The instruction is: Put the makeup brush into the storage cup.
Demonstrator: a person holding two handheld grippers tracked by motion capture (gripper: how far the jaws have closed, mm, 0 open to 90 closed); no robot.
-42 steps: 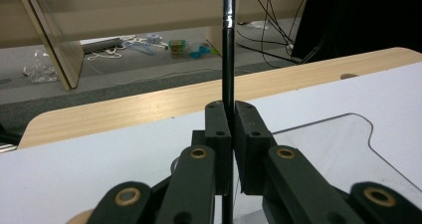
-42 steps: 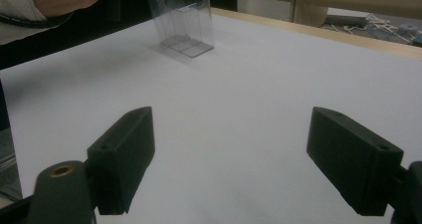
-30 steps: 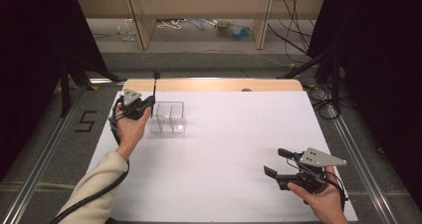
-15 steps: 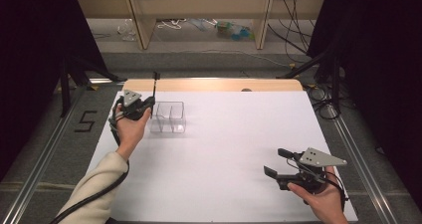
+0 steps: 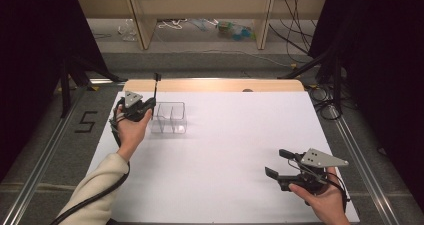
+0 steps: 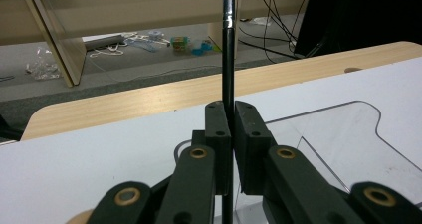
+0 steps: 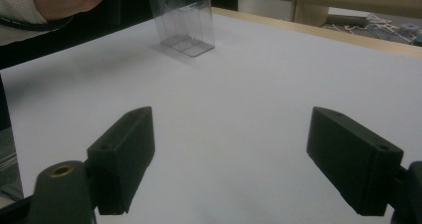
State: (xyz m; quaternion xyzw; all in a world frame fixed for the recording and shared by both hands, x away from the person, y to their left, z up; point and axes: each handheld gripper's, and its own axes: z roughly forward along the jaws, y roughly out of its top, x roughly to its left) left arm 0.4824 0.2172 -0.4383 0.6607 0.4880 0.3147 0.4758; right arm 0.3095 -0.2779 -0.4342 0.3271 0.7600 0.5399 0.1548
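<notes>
Left gripper clamped on thin black rod, rod upright, at 9 o'clock edge of clear divided box. Likely step: placing rod into box. Next: shift toward 3 o'clock over compartment, lower, release. Right gripper spread wide, empty, at table's 5 o'clock.

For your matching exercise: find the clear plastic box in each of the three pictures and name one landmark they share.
High view: the clear box stands left of centre, beside the left gripper.
Left gripper view: lower right, just behind the jaws, which are closed on a thin black stick.
Right gripper view: top, left of centre.
Shared landmark: the wooden table edge behind the white sheet.
</notes>
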